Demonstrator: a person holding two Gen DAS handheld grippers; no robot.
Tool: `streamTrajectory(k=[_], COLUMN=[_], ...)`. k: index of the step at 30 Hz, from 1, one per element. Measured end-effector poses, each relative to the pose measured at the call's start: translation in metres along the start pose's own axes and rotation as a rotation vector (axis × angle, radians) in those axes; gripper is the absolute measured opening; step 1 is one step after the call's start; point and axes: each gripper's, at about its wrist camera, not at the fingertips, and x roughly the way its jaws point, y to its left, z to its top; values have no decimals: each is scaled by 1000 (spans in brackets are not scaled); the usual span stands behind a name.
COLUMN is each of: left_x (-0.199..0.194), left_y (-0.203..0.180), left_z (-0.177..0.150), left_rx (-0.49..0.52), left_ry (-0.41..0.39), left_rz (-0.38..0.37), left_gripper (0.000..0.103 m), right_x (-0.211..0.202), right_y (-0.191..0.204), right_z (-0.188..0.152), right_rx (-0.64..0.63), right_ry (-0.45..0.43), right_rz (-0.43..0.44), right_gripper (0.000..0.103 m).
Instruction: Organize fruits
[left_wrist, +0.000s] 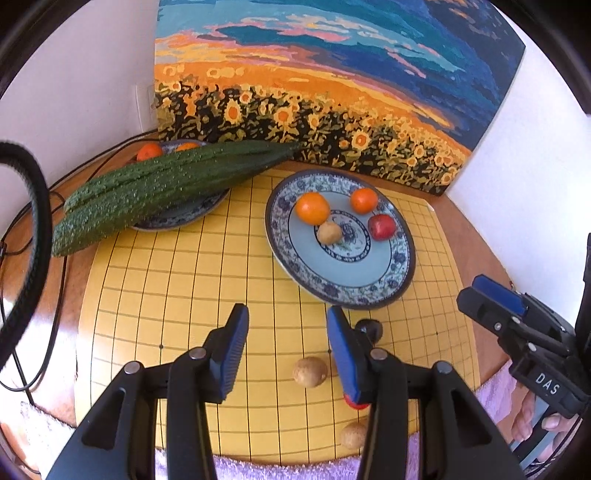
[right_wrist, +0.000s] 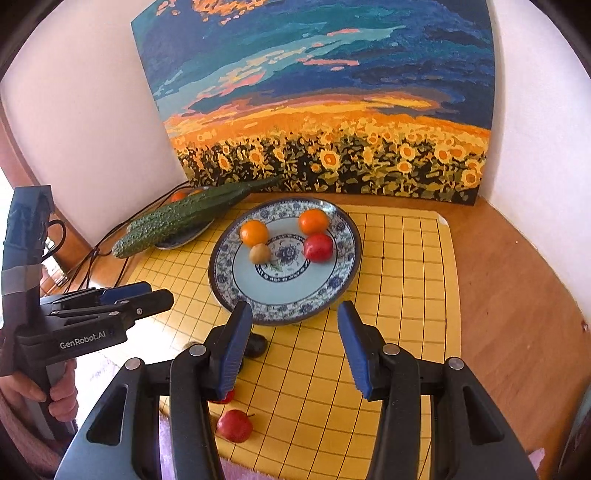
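Observation:
A blue-patterned plate (left_wrist: 354, 297) (right_wrist: 221, 275) on the yellow grid mat holds two oranges (left_wrist: 312, 208) (right_wrist: 254, 232), a brown fruit (left_wrist: 329, 232) (right_wrist: 259, 253) and a red fruit (left_wrist: 382, 227) (right_wrist: 318, 246). Loose on the mat in front of it lie a brown fruit (left_wrist: 309, 371), a second brown one (left_wrist: 352, 435), a dark fruit (left_wrist: 369, 328) (right_wrist: 255, 345) and red fruits (right_wrist: 234, 425), one half hidden by a finger (left_wrist: 356, 403). My left gripper (left_wrist: 286, 314) (right_wrist: 159, 291) hovers open above the near brown fruit. My right gripper (right_wrist: 294, 308) (left_wrist: 491, 295) stands open and empty before the plate.
Two long bitter gourds (left_wrist: 155, 188) (right_wrist: 177, 218) lie across a second plate (left_wrist: 184, 218) at the back left, with oranges (left_wrist: 149, 151) behind them. A sunflower painting (left_wrist: 314, 92) leans on the wall. Cables (left_wrist: 55, 295) run along the left; a purple towel (left_wrist: 258, 472) edges the front.

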Motion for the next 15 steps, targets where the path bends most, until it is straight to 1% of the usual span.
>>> streamTrajectory(k=[7,15], left_x=[4,16], left_y=[-5,-8], left_z=[-13,-22], left_rx=[20,32], left_ry=[32,72], left_rz=[-11,-17], left_gripper=[46,47], right_x=[4,9], right_y=[-1,0], right_z=[-14,-27], right_rx=[11,16], right_ry=[28,60], right_rz=[4,6], right_gripper=[50,50])
